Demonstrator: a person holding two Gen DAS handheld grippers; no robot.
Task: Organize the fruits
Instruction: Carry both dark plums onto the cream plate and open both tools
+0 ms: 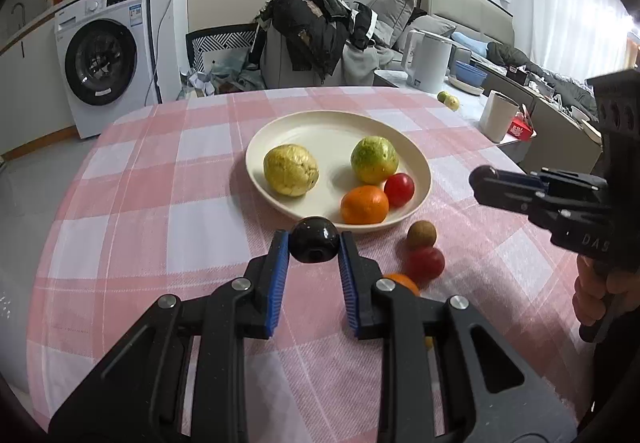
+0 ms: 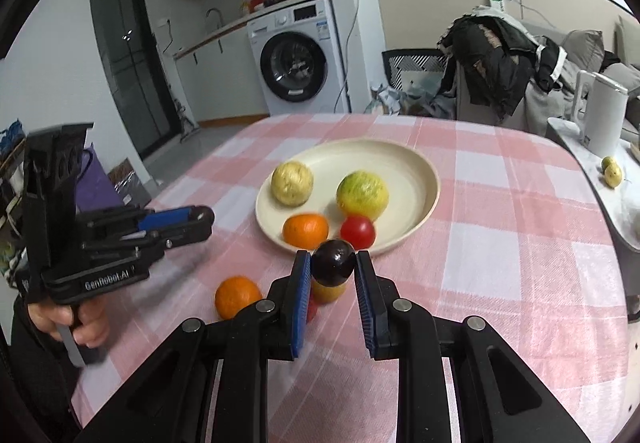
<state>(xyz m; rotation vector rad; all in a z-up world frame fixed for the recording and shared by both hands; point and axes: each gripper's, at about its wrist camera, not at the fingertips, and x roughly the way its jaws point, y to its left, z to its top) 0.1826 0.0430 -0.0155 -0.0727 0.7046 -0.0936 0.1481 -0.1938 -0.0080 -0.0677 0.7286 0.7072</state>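
Note:
A cream plate [image 1: 320, 131] [image 2: 400, 163] on the pink checked tablecloth holds a yellow fruit [image 1: 291, 170], a green-yellow fruit [image 1: 374, 159], an orange [image 1: 364, 205] and a red tomato [image 1: 399, 189]. My left gripper [image 1: 314, 245] is shut on a dark plum [image 1: 314, 239] just in front of the plate's near rim. My right gripper [image 2: 333, 263] is shut on another dark plum [image 2: 333, 263], also just short of the plate. On the cloth lie a brown fruit [image 1: 421, 234], a red tomato [image 1: 426, 263] and an orange [image 2: 237, 297].
A white kettle [image 1: 426, 61], a white cup [image 1: 498, 115] and two small green fruits [image 1: 448, 99] stand on the side counter at right. A washing machine [image 1: 106, 59] and a clothes-draped chair [image 1: 312, 31] are behind the table.

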